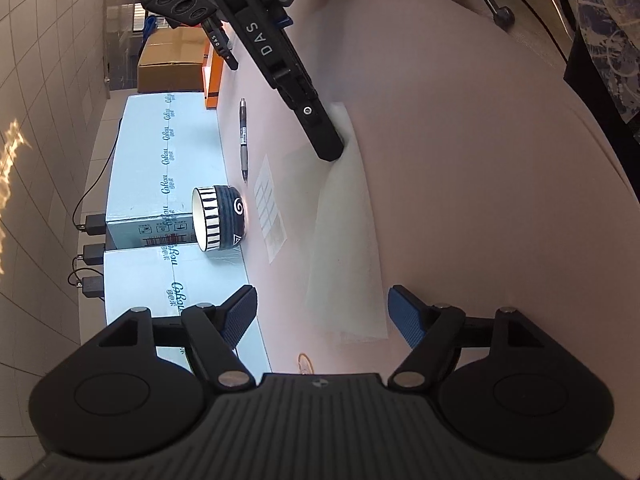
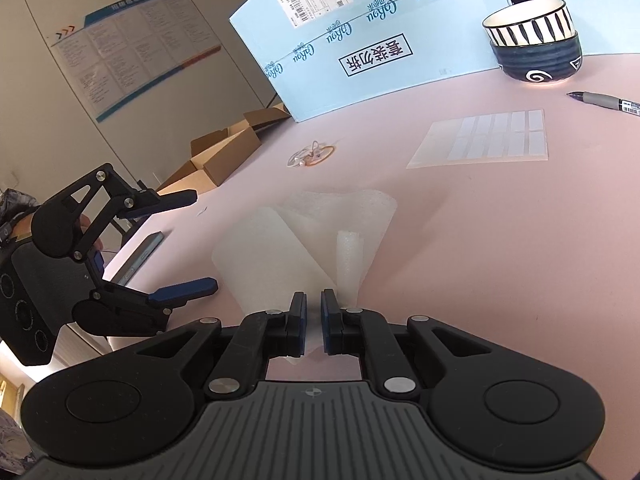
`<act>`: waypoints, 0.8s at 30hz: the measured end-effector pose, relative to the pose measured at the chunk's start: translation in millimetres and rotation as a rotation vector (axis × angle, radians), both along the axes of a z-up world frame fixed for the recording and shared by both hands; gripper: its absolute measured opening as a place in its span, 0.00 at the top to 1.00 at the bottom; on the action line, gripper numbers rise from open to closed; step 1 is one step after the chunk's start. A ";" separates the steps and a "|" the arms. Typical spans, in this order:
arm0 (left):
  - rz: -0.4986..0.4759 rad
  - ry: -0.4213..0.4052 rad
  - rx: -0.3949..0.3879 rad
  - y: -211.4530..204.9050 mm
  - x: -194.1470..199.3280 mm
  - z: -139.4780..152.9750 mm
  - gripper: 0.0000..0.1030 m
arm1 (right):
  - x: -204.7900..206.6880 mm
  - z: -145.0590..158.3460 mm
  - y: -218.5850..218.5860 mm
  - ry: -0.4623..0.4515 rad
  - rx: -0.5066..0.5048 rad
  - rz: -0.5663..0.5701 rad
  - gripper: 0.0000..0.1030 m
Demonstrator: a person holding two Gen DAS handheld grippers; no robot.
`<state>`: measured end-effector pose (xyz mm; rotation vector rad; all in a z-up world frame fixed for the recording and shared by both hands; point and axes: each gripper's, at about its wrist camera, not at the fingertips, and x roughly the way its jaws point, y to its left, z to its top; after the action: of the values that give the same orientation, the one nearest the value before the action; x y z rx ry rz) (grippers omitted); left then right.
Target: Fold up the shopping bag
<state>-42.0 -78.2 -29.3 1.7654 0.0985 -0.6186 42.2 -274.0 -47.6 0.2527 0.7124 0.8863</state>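
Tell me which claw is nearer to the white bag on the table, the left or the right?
Right. The right claw is shut on one end of the white bag. The left claw stands open beside the bag, not touching it.

A pale pink table (image 2: pixel 500 240) is seen. A white, partly folded shopping bag (image 2: pixel 280 256) is laid flat on it, one part raised. A sheet of white labels (image 2: pixel 480 144) is placed beyond the bag, a grey pen (image 2: pixel 604 101) near it. Two stacked bowls (image 2: pixel 534 46), striped over dark blue, are set by the far edge. A small ring-shaped object (image 2: pixel 312 156) is left apart; its kind cannot be told.
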 end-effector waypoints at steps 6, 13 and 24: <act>-0.072 0.033 0.126 -9.0 15.3 -4.7 0.31 | 1.5 -4.6 -5.2 0.021 0.046 -0.004 0.93; -0.077 0.157 0.276 -15.1 23.4 -7.2 0.86 | -0.2 -8.0 -9.4 0.023 0.084 -0.014 0.93; 0.273 0.685 -0.268 -4.7 59.6 54.8 0.97 | -74.2 24.8 -32.9 -0.418 0.106 -0.027 0.45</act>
<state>17.6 -82.9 25.5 1.1949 0.6834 -0.9608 -32.1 -306.9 -22.8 0.1625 0.2744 0.9157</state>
